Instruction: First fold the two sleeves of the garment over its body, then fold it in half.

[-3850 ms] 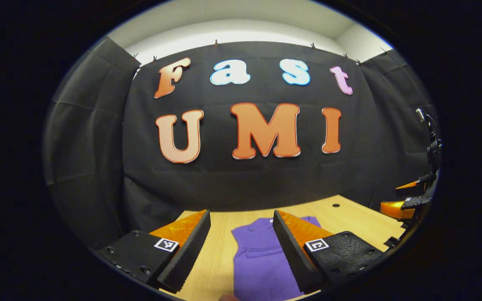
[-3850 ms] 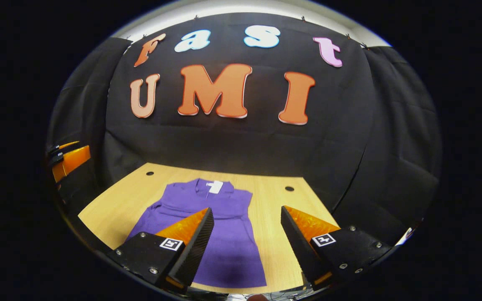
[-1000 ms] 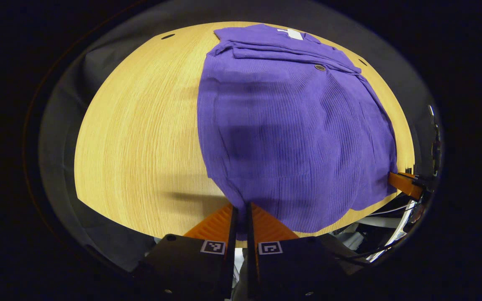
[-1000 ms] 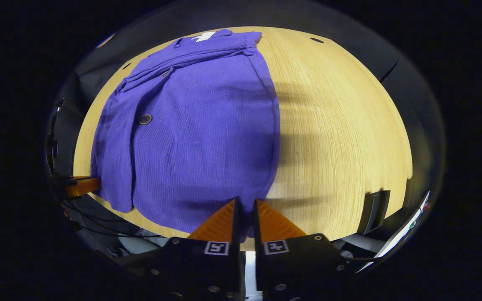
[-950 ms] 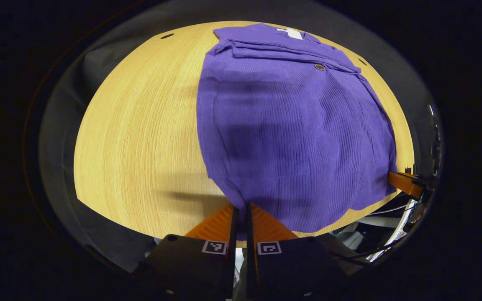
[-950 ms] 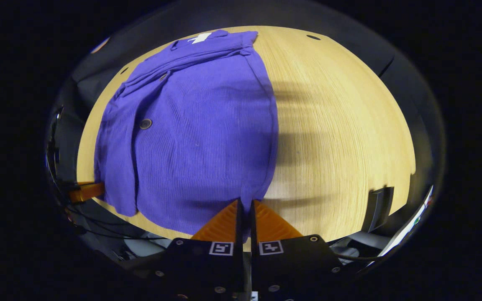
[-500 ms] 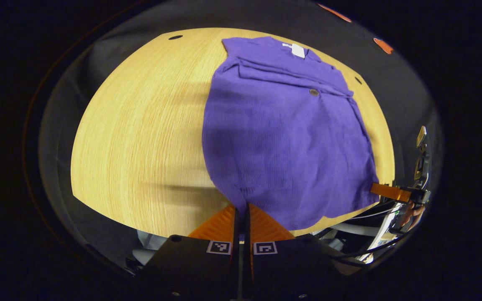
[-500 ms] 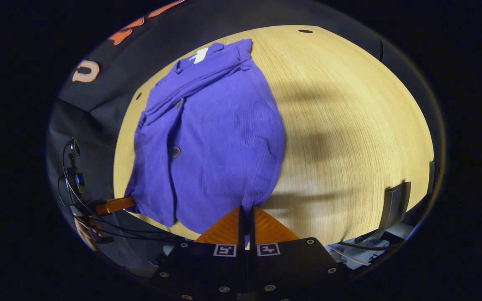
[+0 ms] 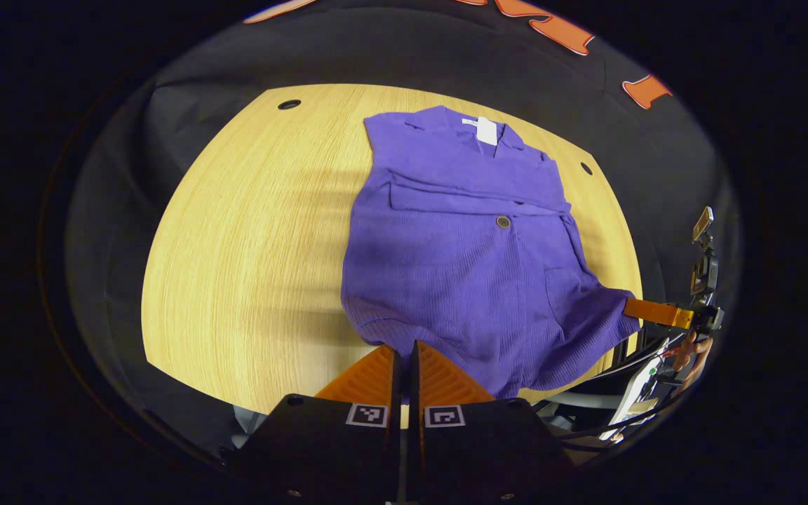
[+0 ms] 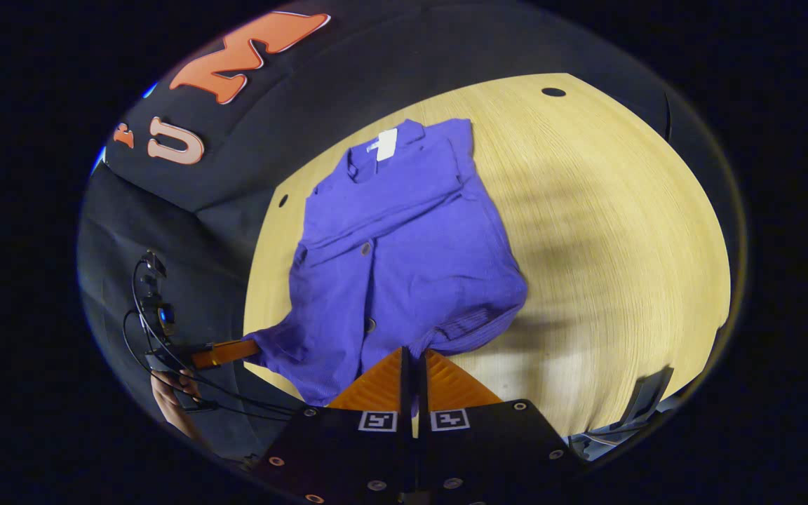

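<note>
My left hand-held gripper (image 9: 404, 354) has its fingers pressed together on the bottom hem of the purple garment (image 9: 467, 245), at the corner on its own side; the cloth runs straight into the slit between the fingers. My right hand-held gripper (image 10: 412, 361) is clamped the same way on the other hem corner. Each one also appears far off in the other's view, at the opposite hem corner, with a bit of the hand holding it.

From those two pinched corners outward, the hem is lifted off the counter (image 9: 236, 245) and bunched, while the upper body of the garment lies flat on the wood. Its collar, with a white tag (image 9: 487, 130), sits at the far end from the grippers, toward the booth wall.

I judge the first part done: both sleeves appear laid across the chest, forming a band just below the collar, and no sleeve sticks out past the garment's sides. What remains is the halving fold. I take it as just begun, since the hem is raised but not yet carried anywhere near the collar. Next I would need to bring both corners evenly over the sleeve band and lay them near the collar.
</note>
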